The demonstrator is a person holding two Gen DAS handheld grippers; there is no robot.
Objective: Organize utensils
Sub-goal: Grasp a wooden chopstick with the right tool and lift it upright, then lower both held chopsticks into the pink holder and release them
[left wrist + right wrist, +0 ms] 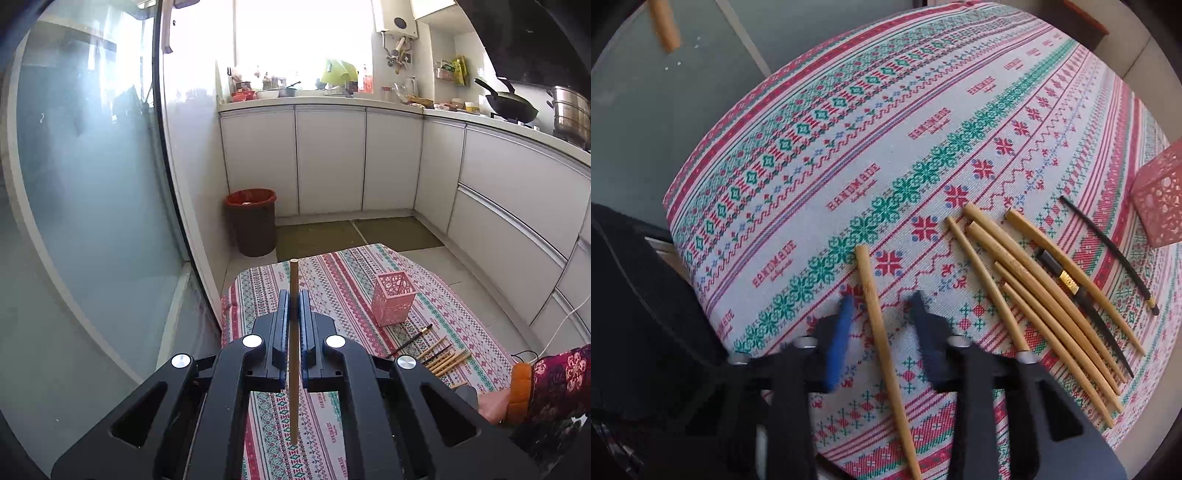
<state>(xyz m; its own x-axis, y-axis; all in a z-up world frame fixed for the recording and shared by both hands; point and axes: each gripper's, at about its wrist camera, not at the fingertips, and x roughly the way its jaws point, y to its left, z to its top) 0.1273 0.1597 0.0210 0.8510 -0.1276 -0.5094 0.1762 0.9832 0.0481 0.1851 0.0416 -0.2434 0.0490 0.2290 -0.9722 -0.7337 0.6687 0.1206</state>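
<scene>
Bamboo chopstick (294,369), light, stiff and smooth, is clenched near mid-length in the jaws of the left gripper (294,295); judged liable to pivot. The right gripper (882,297) has its jaws released astride a second chopstick (886,354) lying on the table (849,147); a hold nearer its thick end is advised. Beyond, right of the jaws: loose chopsticks (1034,295), then the pink holder (393,298).

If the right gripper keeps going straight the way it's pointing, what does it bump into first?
Probably the single bamboo chopstick lying between the right gripper fingers, and the patterned tablecloth under it. Depth is hard to judge, so contact may already be close.
</scene>
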